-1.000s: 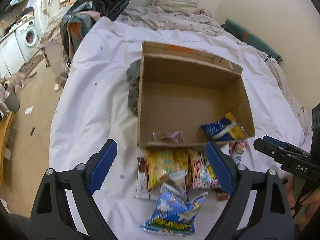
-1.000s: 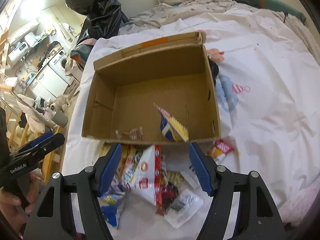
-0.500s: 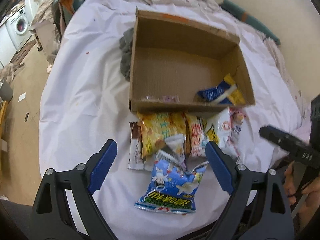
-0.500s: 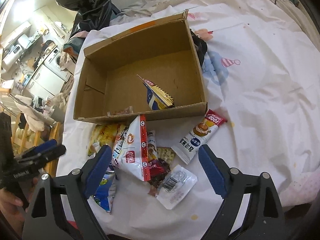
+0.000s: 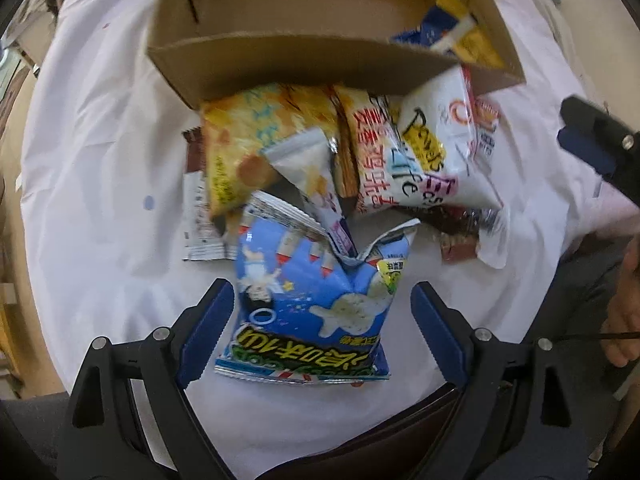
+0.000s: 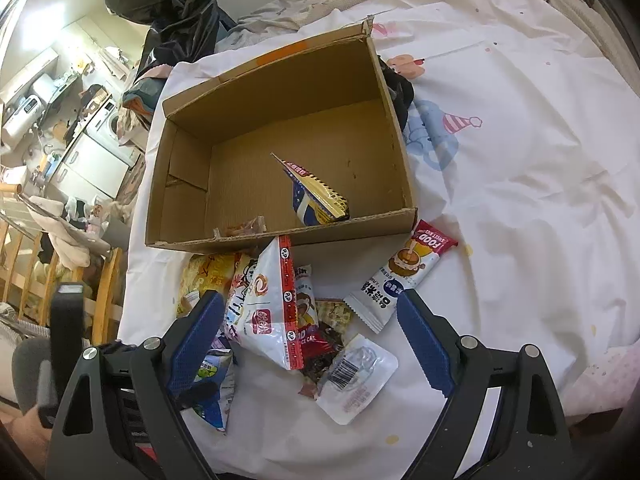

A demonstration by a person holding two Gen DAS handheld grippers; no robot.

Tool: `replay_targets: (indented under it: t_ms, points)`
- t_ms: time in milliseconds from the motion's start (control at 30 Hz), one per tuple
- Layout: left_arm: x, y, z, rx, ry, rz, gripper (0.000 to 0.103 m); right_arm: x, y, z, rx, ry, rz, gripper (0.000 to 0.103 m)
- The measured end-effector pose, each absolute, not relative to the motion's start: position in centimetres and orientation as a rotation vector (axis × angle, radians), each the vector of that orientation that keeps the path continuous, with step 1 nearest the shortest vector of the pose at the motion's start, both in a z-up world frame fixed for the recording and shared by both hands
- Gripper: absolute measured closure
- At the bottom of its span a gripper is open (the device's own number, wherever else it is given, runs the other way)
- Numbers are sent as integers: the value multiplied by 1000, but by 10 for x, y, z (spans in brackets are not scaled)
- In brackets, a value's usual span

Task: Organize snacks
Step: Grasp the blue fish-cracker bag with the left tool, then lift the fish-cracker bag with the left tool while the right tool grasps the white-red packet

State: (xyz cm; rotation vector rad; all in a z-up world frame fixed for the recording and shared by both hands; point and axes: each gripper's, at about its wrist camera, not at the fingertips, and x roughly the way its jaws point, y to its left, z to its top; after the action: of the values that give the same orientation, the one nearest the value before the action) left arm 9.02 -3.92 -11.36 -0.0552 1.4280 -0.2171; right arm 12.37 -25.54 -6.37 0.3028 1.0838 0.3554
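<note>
My left tool (image 5: 322, 316): jaws wide, straddling blue snack bag (image 5: 312, 300), unpinched. My right tool (image 6: 308, 344): jaws just widened, empty, over snack pile (image 6: 280, 308) beside cardboard box (image 6: 280, 240) on bed.

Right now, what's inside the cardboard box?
Inside the cardboard box: a blue and yellow snack packet standing near the front wall, and a small clear wrapper beside it. The front wall hides the floor just behind it.

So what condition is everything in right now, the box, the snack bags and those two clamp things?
Cardboard box: open-topped, nearly empty.
Blue-and-yellow packet: inside box, propped upright.
Blue snack bag: crumpled, between left gripper's fingers, ungripped.
Snack pile: outside box.
Right gripper: open, holding nothing.
</note>
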Motion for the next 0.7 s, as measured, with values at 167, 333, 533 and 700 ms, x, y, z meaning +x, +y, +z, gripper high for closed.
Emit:
replay_targets:
  t_ms: [167, 333, 533, 700]
  points:
    - [93, -47, -128, -2, 1473, -198, 15, 125, -262, -66, 323, 1090, 335, 13]
    - [86, -53, -129, 3, 1478, -228, 37, 126, -265, -66, 331, 1091, 322, 13]
    - [72, -44, -106, -70, 1463, -258, 47, 128, -266, -68, 344, 1098, 321, 13]
    - [75, -33, -57, -114, 1326, -312, 46, 128, -264, -68, 368, 1097, 358, 13]
